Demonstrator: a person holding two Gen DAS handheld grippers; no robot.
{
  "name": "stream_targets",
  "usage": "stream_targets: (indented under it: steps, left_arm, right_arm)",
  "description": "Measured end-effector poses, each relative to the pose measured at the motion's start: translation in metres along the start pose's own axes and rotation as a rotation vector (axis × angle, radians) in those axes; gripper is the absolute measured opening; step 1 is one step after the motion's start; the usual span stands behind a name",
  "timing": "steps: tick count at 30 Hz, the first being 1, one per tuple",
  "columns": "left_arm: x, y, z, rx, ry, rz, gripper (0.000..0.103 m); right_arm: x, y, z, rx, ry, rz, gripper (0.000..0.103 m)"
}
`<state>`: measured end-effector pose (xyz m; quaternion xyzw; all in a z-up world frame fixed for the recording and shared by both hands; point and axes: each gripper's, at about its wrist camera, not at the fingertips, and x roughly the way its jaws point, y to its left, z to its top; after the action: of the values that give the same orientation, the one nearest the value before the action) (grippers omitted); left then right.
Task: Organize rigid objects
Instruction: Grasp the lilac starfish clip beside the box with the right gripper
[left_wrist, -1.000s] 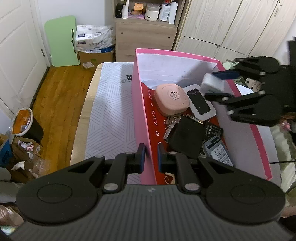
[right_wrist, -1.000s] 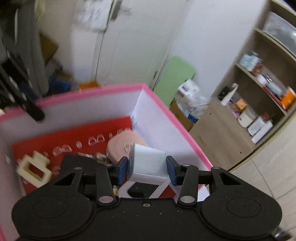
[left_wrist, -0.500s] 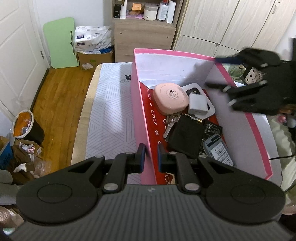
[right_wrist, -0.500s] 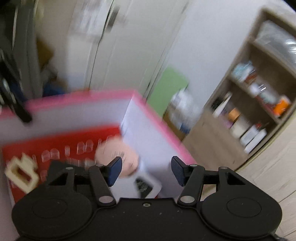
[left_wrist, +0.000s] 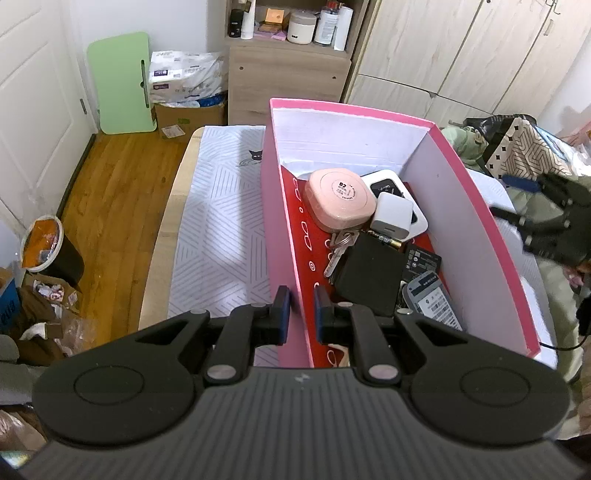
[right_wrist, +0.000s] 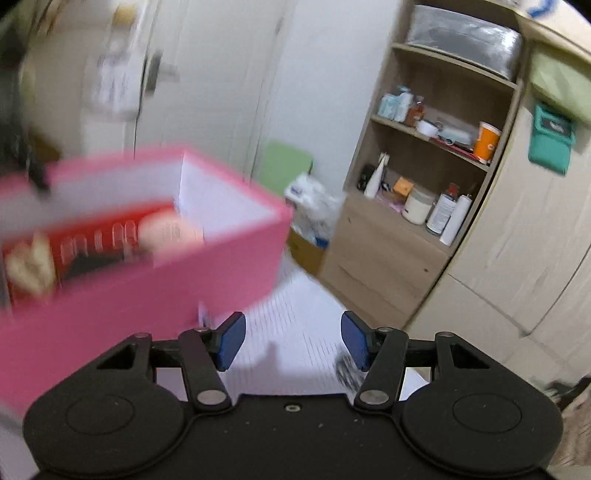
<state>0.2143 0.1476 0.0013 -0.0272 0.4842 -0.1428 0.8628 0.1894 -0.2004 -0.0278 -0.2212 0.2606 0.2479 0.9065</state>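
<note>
Left gripper (left_wrist: 298, 310): pinching the box (left_wrist: 284, 236) wall.
Box: pink, on the mattress (left_wrist: 218, 236); inside lie a pink case (left_wrist: 338, 203), white charger (left_wrist: 391, 216), keys (left_wrist: 338, 251), black wallet (left_wrist: 369, 273).
Right gripper (right_wrist: 293, 339): spread, nothing between, outside the box.
Room: wood floor (left_wrist: 107, 199), shelf (left_wrist: 288, 70).

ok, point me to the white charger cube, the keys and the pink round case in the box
white charger cube (left_wrist: 392, 217), left wrist view, on its top face.
keys (left_wrist: 337, 254), left wrist view, on the metal blades below the ring.
pink round case (left_wrist: 340, 199), left wrist view, on the lid's centre.
</note>
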Motion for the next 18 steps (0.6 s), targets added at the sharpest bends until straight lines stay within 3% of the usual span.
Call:
stream_targets:
  steps: [4, 9, 18]
  left_arm:
    - [0.0, 0.0, 0.0, -0.012, 0.001, -0.003, 0.011]
    - [0.0, -0.001, 0.001, -0.017, 0.006, 0.004, 0.011]
    - [0.001, -0.001, 0.001, -0.018, 0.01, 0.007, 0.011]
  right_arm:
    - [0.002, 0.012, -0.016, -0.072, 0.025, 0.065, 0.06]
    - [0.019, 0.022, -0.012, -0.117, 0.08, 0.072, 0.06]
    - [0.046, 0.051, -0.006, -0.355, 0.103, 0.176, 0.063]
